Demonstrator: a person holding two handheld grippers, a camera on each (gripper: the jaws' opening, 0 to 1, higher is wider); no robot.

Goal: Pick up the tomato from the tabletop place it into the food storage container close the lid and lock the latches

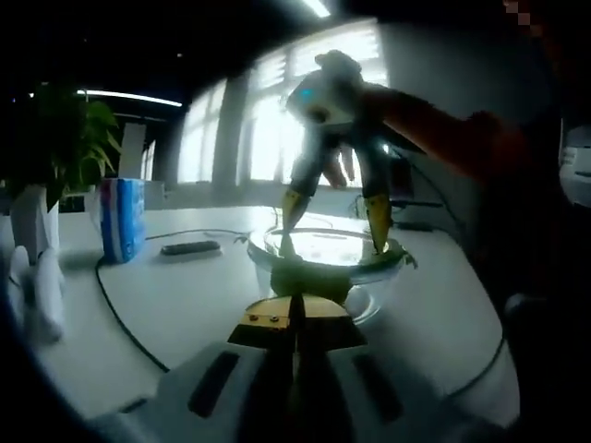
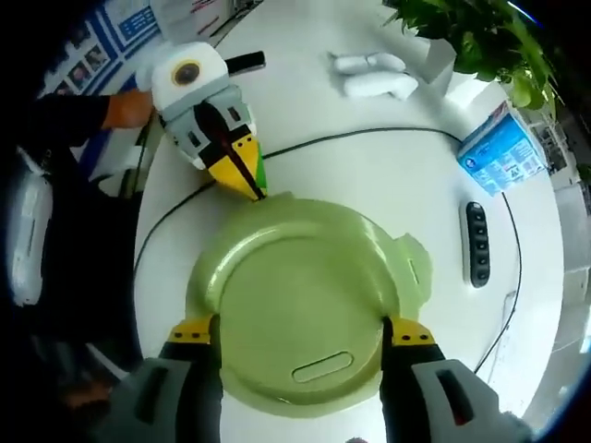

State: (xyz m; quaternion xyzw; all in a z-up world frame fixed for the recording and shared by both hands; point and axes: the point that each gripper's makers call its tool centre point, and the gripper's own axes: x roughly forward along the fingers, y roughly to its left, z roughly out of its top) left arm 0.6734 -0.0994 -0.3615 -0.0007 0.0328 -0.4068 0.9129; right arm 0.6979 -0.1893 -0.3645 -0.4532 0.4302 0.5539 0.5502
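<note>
The green lid (image 2: pixel 300 300) sits on the food storage container (image 1: pixel 319 263) on the white surface (image 2: pixel 369 166). The right gripper (image 2: pixel 300 332) is spread wide across the lid. The left gripper (image 2: pixel 249 185) is pressed together at a lid latch. The tomato is hidden.

**Gloss, glass and plastic on a white tabletop**

The lid (image 2: pixel 300 309) looks like smooth pale-green plastic with a soft sheen, a raised ring moulded into its top. Under it, in the left gripper view, the container (image 1: pixel 323 268) reads as clear glass, glossy and catching window light. The tabletop (image 2: pixel 369 157) is smooth, white, faintly reflective. At 2 o'clock from the lid, the remote (image 2: pixel 477 245) is matt black plastic; beyond it the blue packet (image 2: pixel 501 152) looks like shiny printed film. The left gripper (image 2: pixel 247 185) has a glossy white plastic shell and yellow jaw tips
</note>
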